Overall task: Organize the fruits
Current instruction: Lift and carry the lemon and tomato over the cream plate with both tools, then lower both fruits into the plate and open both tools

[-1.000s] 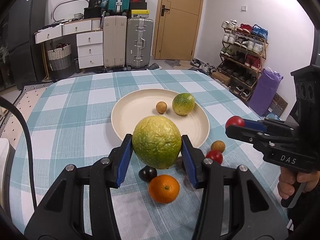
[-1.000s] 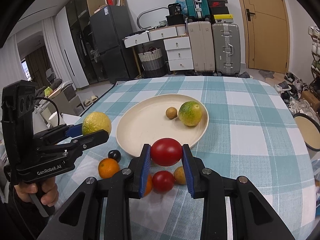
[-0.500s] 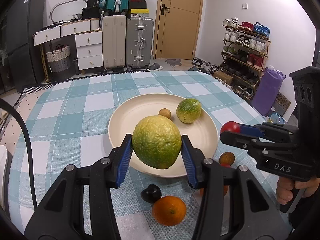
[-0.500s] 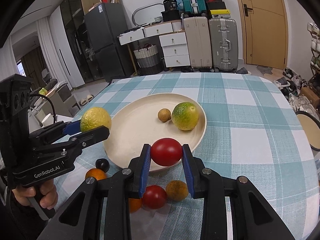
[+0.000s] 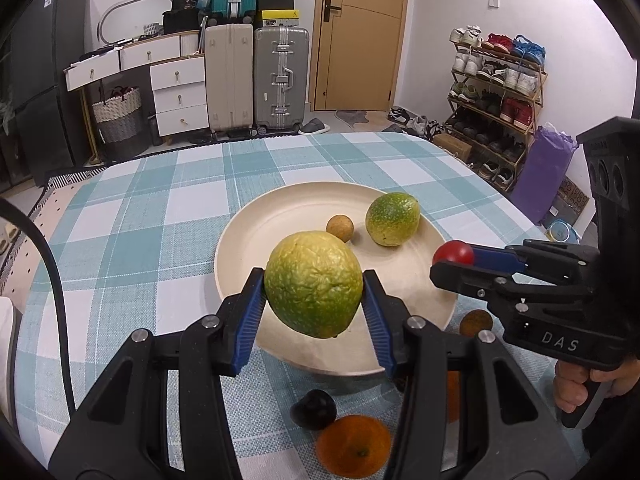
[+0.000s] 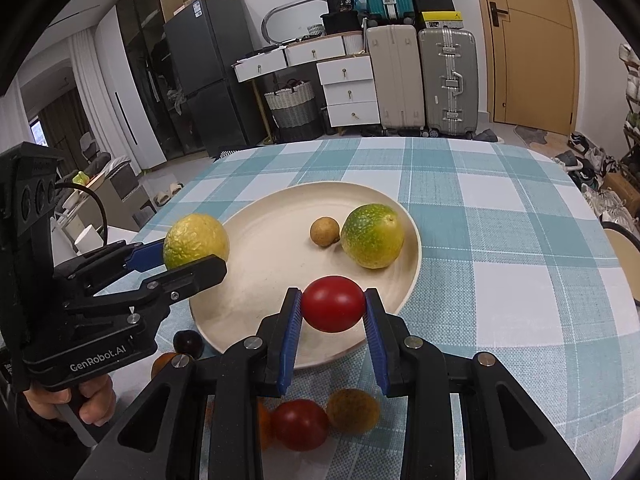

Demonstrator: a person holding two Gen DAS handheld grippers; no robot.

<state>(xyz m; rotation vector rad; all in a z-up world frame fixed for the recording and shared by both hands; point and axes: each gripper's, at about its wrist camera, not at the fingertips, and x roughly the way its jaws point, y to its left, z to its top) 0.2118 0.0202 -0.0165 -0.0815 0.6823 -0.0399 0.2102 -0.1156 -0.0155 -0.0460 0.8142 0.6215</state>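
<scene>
Left wrist view: left gripper (image 5: 314,300) clenched on a large yellow-green citrus (image 5: 313,283), blue pads pressed on its two flanks, the fruit carried in the air above the near rim of the cream plate (image 5: 256,240), seemingly for setting down inside; right gripper (image 5: 454,258) clamped on a red tomato (image 5: 453,252), poised over the plate's right edge for what looks like the same purpose; plate already holding a smaller green-yellow citrus (image 5: 392,219) and a small brown fruit (image 5: 340,228) just beside it, both toward the far side, leaving the near half bare for the two arrivals; still loose on the checked tablecloth (image 5: 132,240), near the plate's front edge: an orange (image 5: 354,445), a dark round fruit (image 5: 313,409) touching it, a brown-yellow fruit (image 5: 475,322). Right wrist view: a second tomato (image 6: 300,424) lies below the right gripper, beside that brown-yellow fruit; judged roughly midway, several pieces not yet gathered.
</scene>
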